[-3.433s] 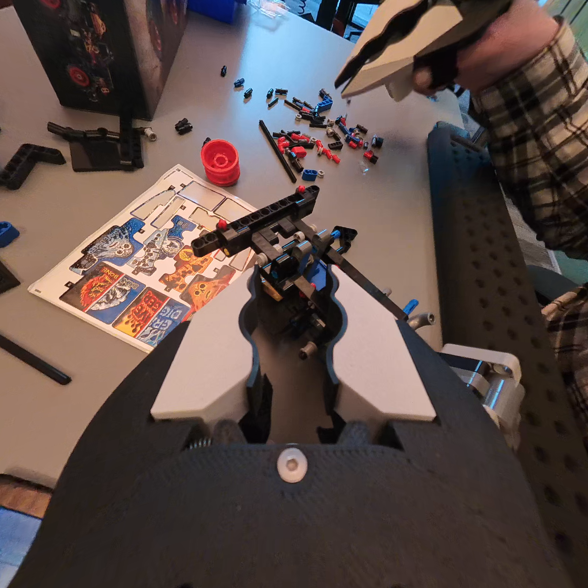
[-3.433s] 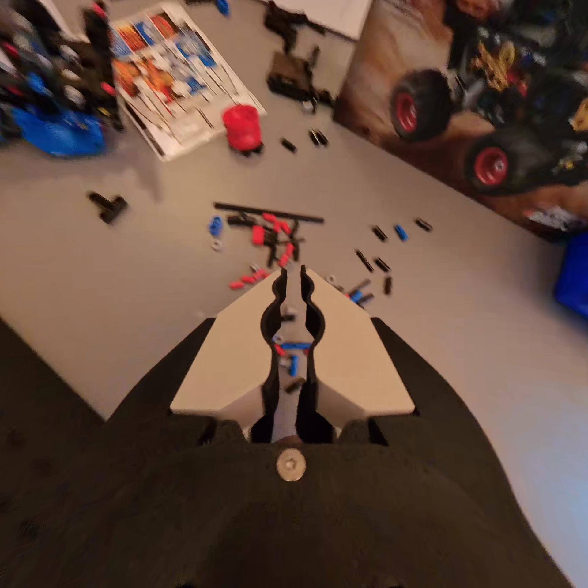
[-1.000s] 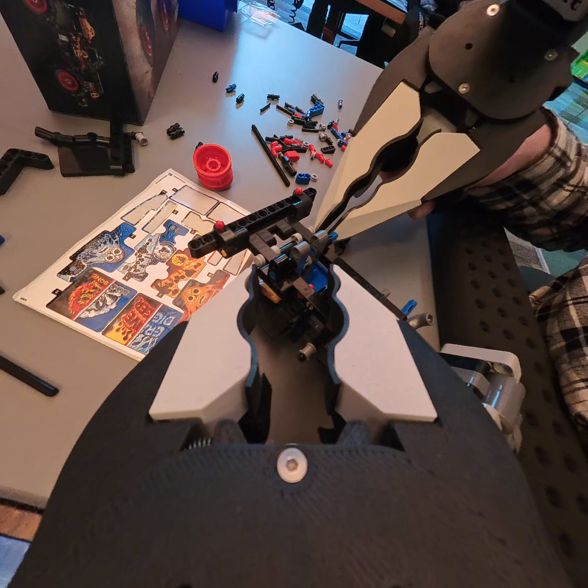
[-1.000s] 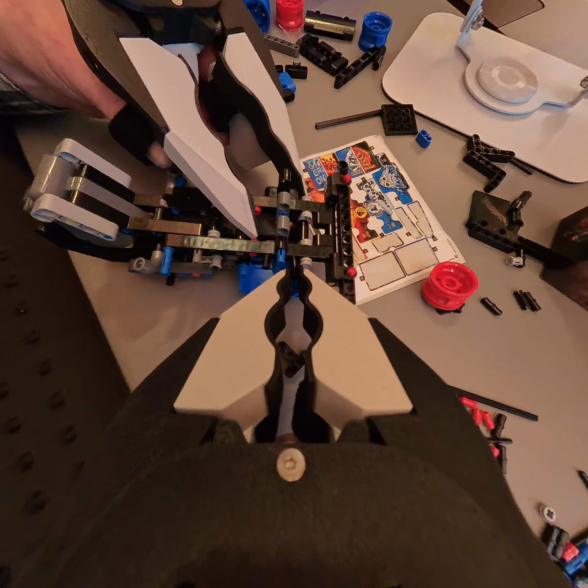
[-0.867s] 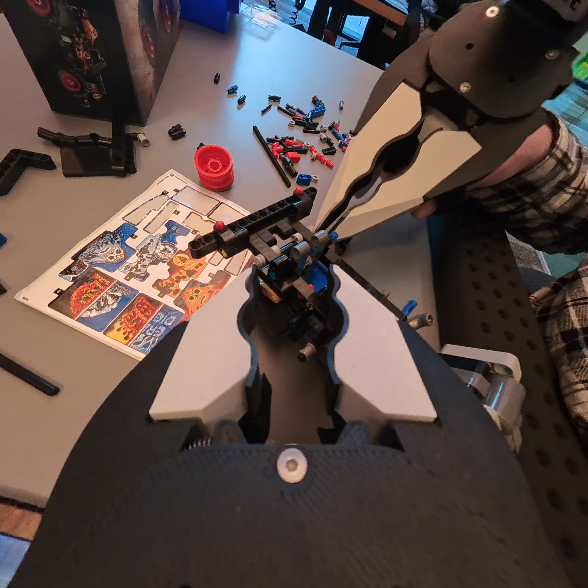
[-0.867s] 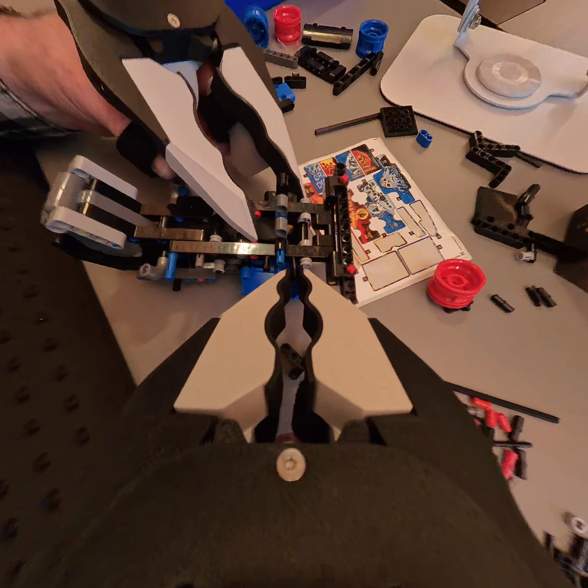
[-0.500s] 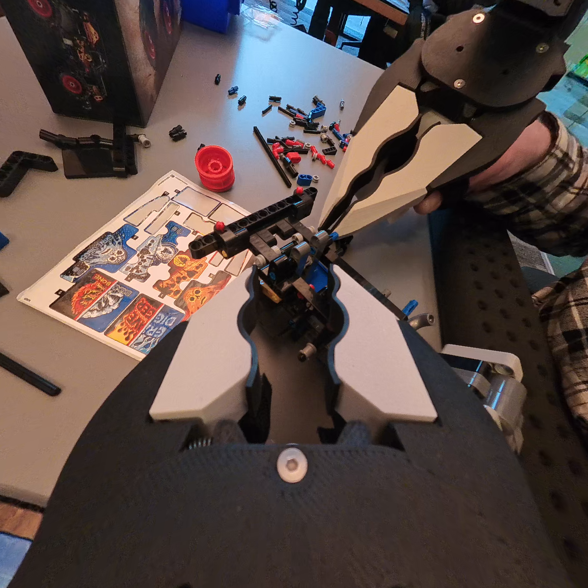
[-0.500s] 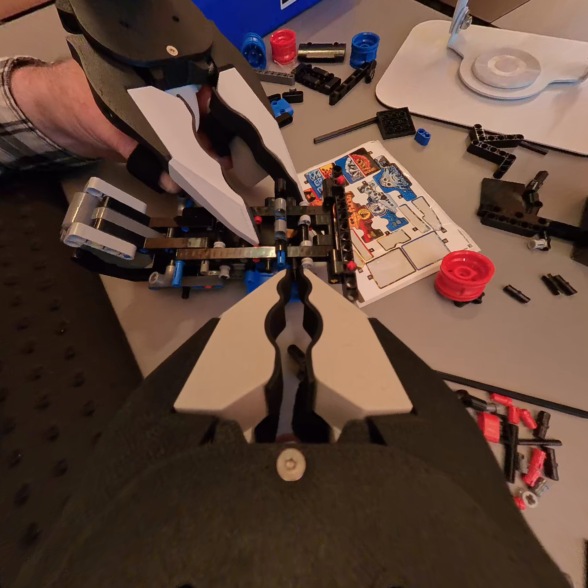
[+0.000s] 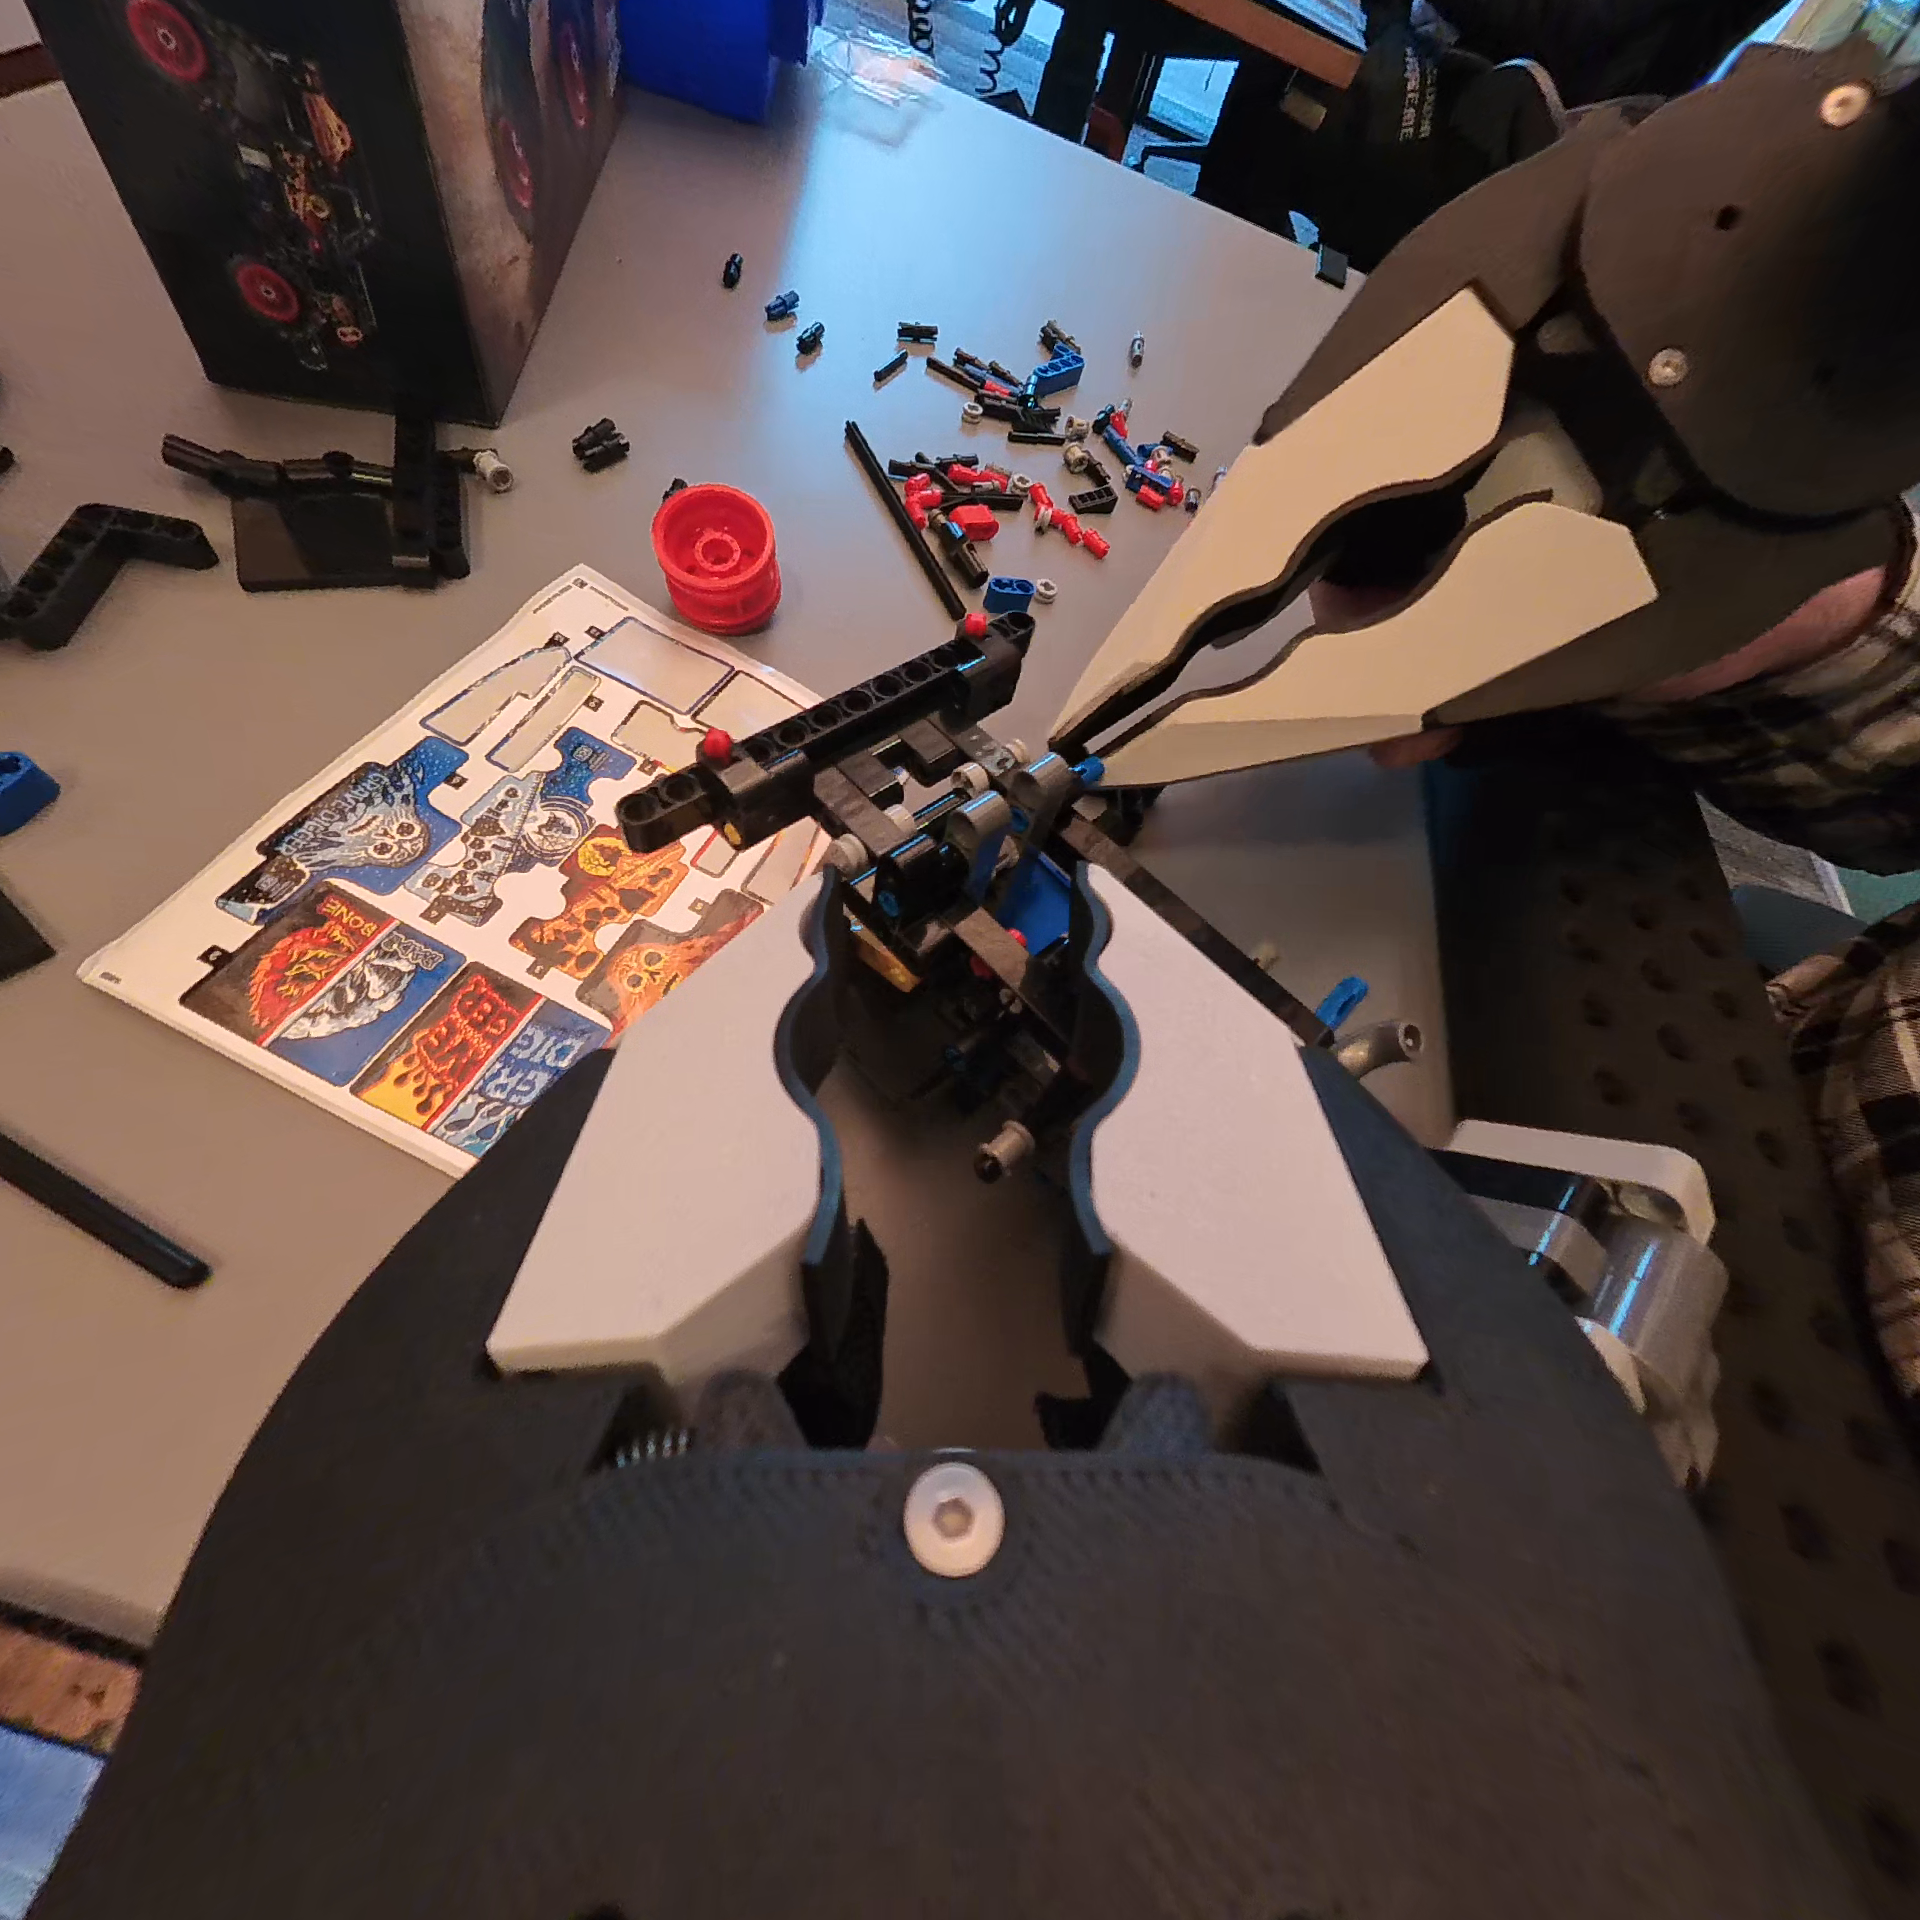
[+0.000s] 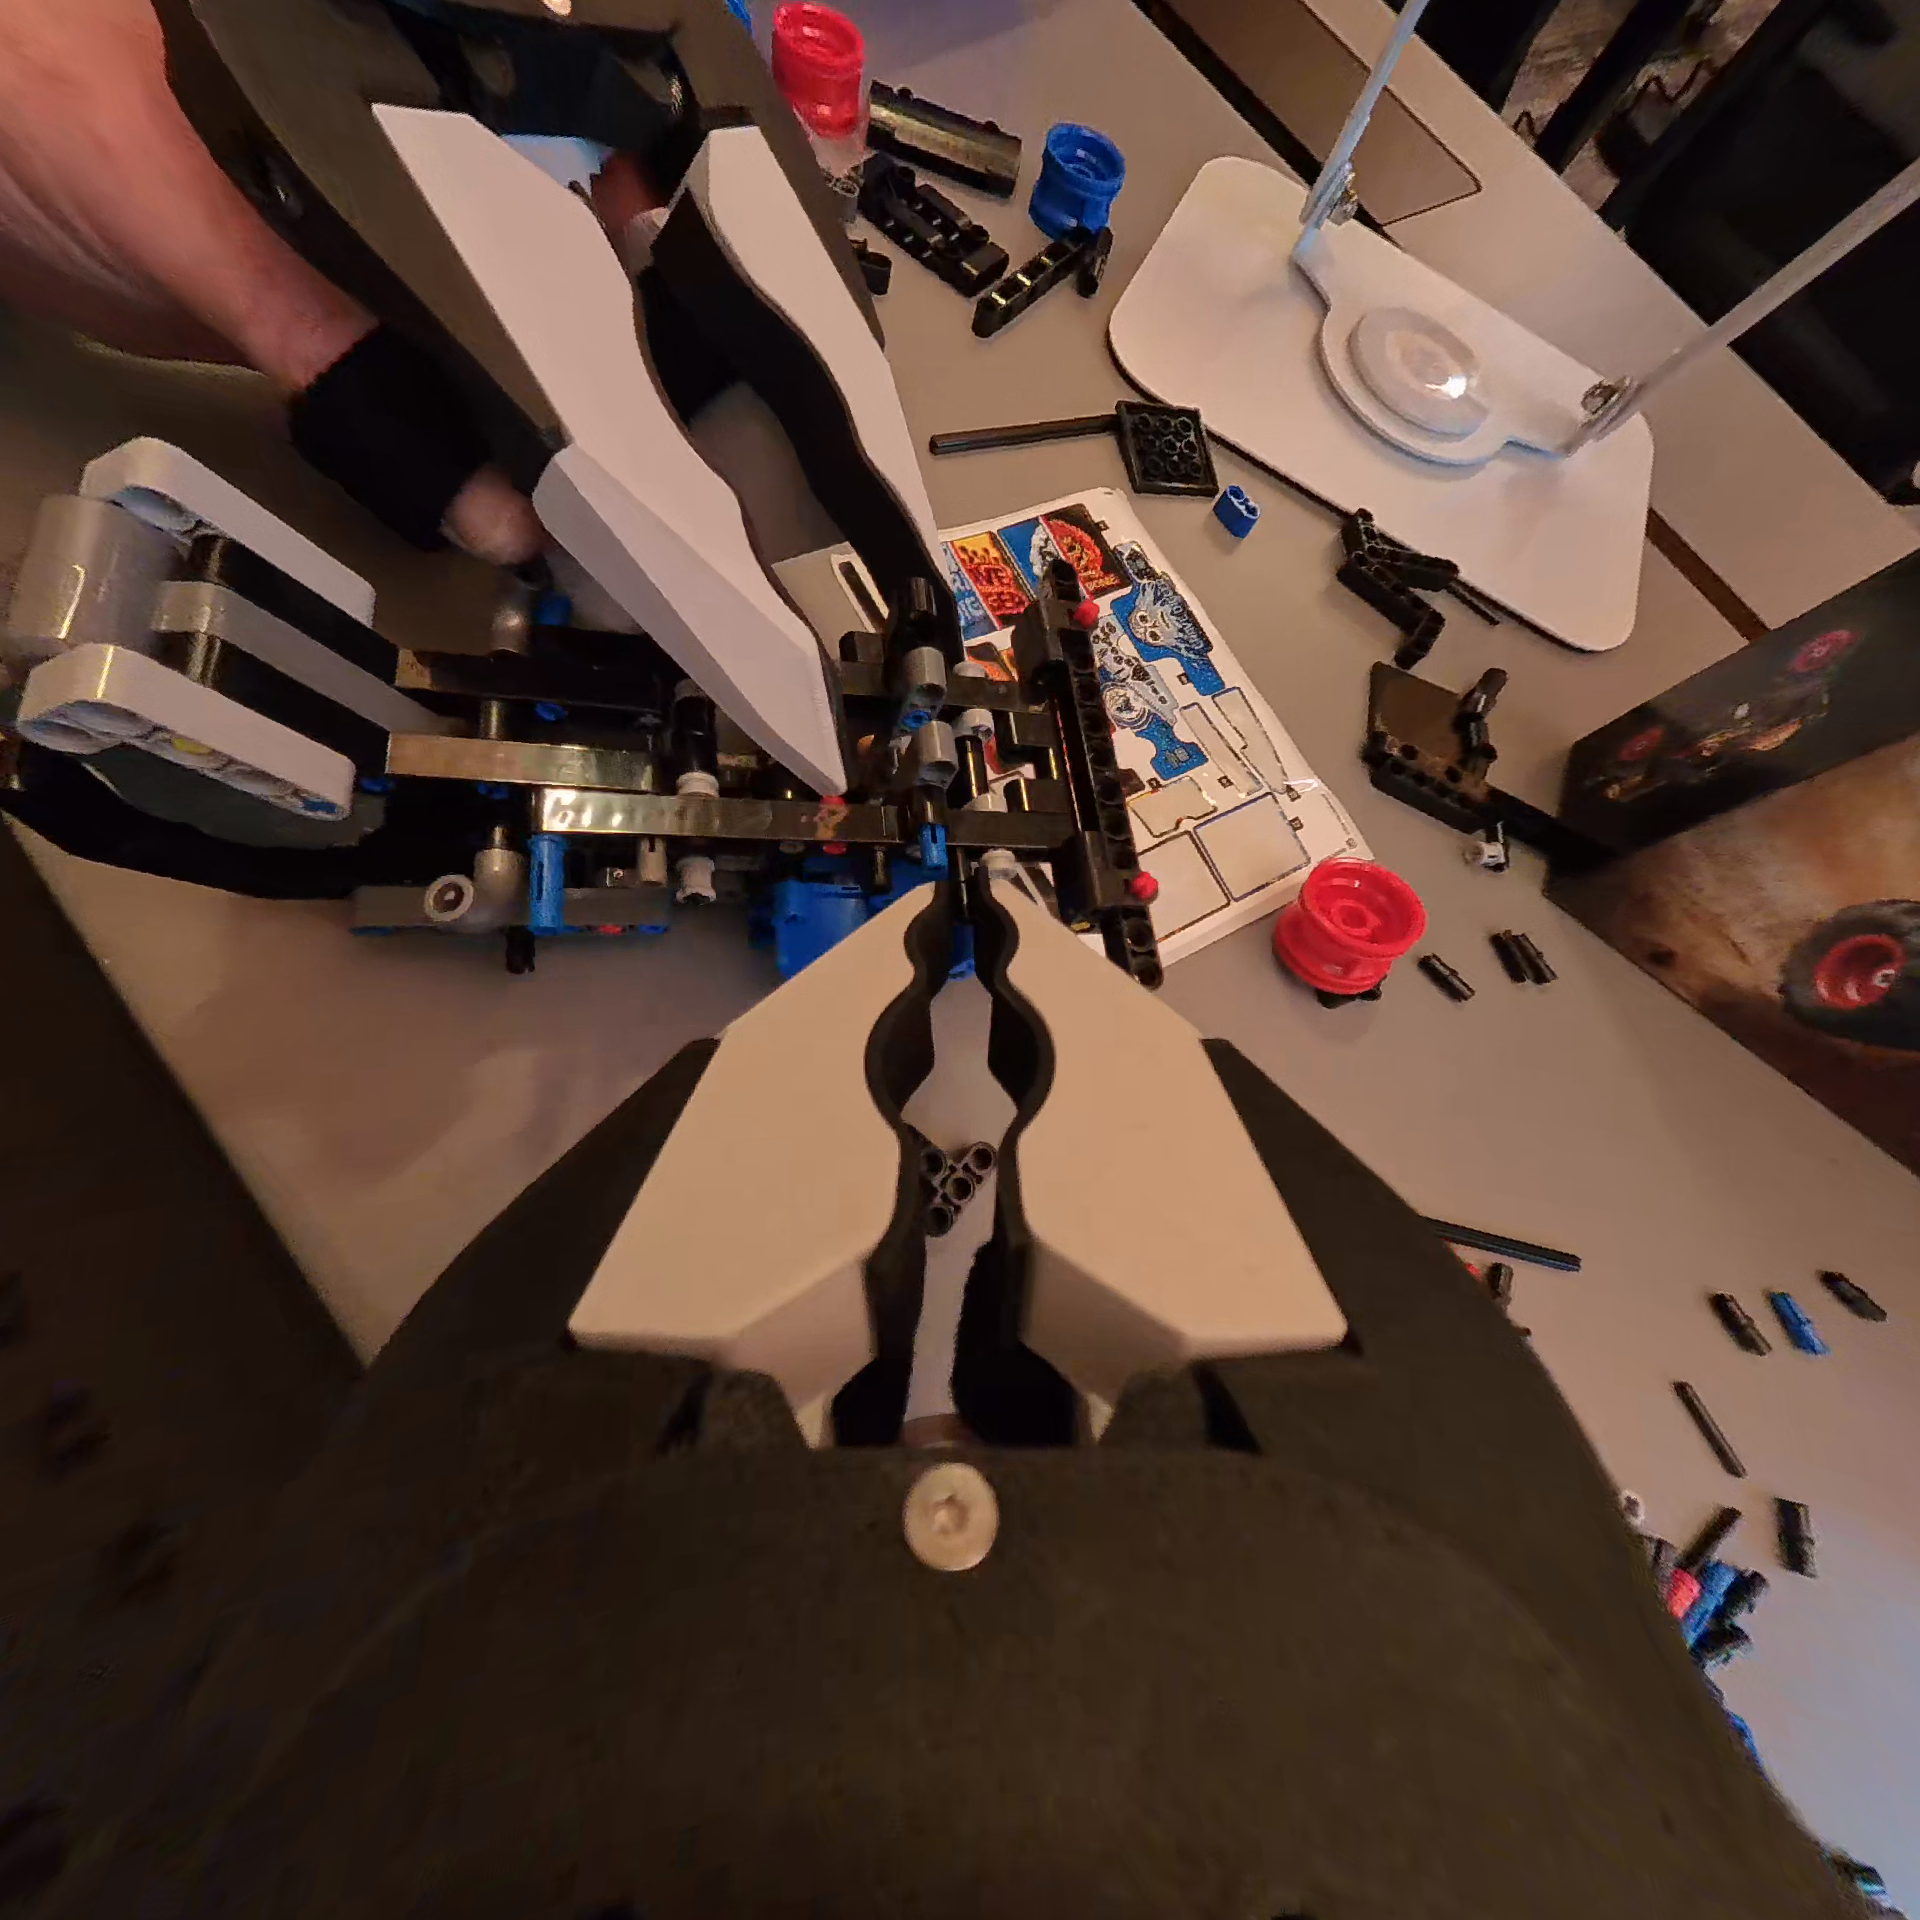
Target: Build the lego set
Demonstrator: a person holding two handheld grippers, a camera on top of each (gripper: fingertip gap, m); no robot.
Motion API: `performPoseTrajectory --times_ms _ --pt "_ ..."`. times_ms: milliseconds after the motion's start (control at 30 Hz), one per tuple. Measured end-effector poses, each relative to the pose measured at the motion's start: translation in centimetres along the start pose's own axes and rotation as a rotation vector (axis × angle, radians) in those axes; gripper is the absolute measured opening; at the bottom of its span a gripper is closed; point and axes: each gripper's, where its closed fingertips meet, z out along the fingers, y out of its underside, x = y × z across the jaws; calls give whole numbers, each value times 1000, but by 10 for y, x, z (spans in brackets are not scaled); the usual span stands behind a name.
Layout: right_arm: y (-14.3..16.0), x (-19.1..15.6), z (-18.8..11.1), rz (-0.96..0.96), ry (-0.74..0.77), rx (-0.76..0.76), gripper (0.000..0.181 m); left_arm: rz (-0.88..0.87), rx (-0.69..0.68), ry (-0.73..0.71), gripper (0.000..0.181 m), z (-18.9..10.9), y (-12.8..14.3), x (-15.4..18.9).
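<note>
The half-built black, blue and grey lego chassis [image 9: 862, 717] lies on the grey table [image 9: 727, 208] by its near edge. My left gripper [image 9: 951, 883] is shut on its middle and holds it. In the right wrist view the chassis [image 10: 717, 821] runs left to right, with the left gripper [image 10: 873, 675] clamped over it from above. My right gripper [image 10: 961, 894] is shut, its tips touching the side of the chassis next to a blue pin [image 10: 933, 844]. It also shows in the left wrist view [image 9: 1070, 743]. Anything between its tips is hidden.
A sticker sheet [image 9: 447, 883] lies under the front of the chassis, a red wheel hub [image 9: 717, 556] beyond it. A pile of small pins [image 9: 1029, 468] and the set's box [image 9: 343, 177] are farther back. A small black piece [image 10: 951, 1174] lies under my right gripper. A white stand base [image 10: 1382, 384] is behind. The grippers are tip to tip, or close to it. The small black piece [image 10: 951, 1174] lies around 7 centimeters away from my right fingertips.
My right gripper came from over the pin pile to the chassis, and in the last second pressed in closer against its side. My left gripper has kept its hold without moving.
</note>
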Motion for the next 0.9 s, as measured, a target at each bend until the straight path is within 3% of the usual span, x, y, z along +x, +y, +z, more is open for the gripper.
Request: performPoseTrajectory --times_ms 367,633,733,900 --pt "-5 0 2 -99 115 1 0 -11 5 -18 41 0 -1 -3" --pt "-3 -2 2 83 -62 77 0 -6 4 -10 41 0 -1 -2" --pt "-2 13 -10 162 -98 126 0 -3 4 -11 40 0 -1 -2" --pt "26 34 -30 180 -101 91 0 -2 4 -6 40 0 -1 -2"
